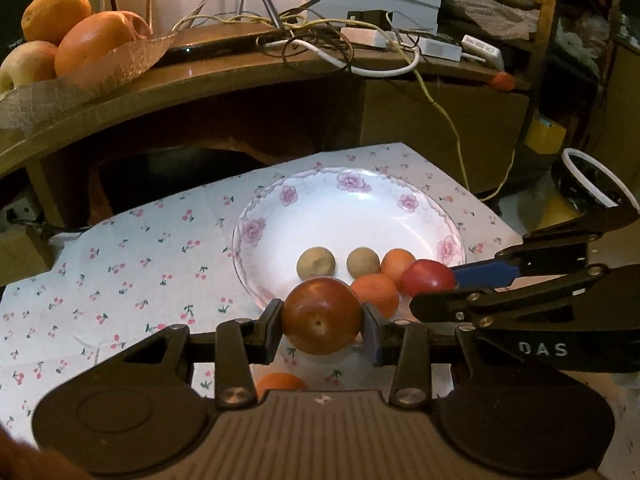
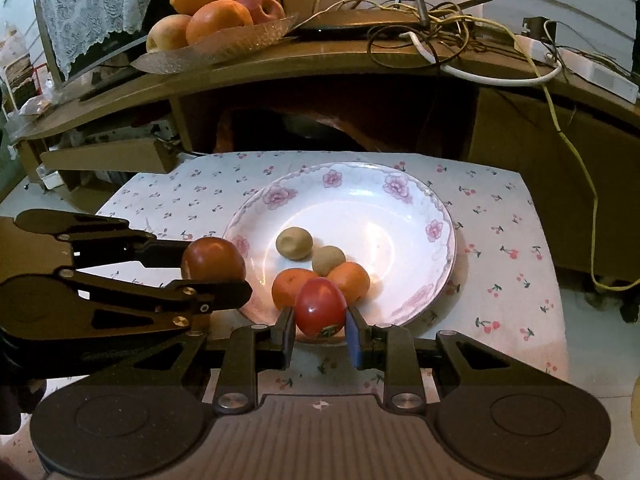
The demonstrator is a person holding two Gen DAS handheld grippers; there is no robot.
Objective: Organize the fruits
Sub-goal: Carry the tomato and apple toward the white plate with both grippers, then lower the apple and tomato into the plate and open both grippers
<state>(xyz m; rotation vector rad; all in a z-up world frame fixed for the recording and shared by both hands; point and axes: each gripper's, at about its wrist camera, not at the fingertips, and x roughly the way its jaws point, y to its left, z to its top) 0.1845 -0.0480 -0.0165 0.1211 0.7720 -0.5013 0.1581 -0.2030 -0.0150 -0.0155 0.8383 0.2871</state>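
My left gripper (image 1: pixel 322 322) is shut on a dark red-brown round fruit (image 1: pixel 321 321) just at the near rim of the white flowered plate (image 1: pixel 348 208). It also shows in the right wrist view (image 2: pixel 214 260), held left of the plate (image 2: pixel 400 216). My right gripper (image 2: pixel 320 320) is shut on a bright red fruit (image 2: pixel 320 307) over the plate's near edge; the same fruit shows in the left wrist view (image 1: pixel 428 277). On the plate lie two tan fruits (image 2: pixel 294 243) and two small oranges (image 2: pixel 348 282).
A small orange (image 1: pixel 280 383) lies on the cherry-print cloth (image 1: pixel 132 272) under my left gripper. Behind, a wooden shelf (image 2: pixel 320 68) carries a glass dish of oranges and apples (image 2: pixel 212 12) and tangled cables (image 2: pixel 440 32). The table drops off at right.
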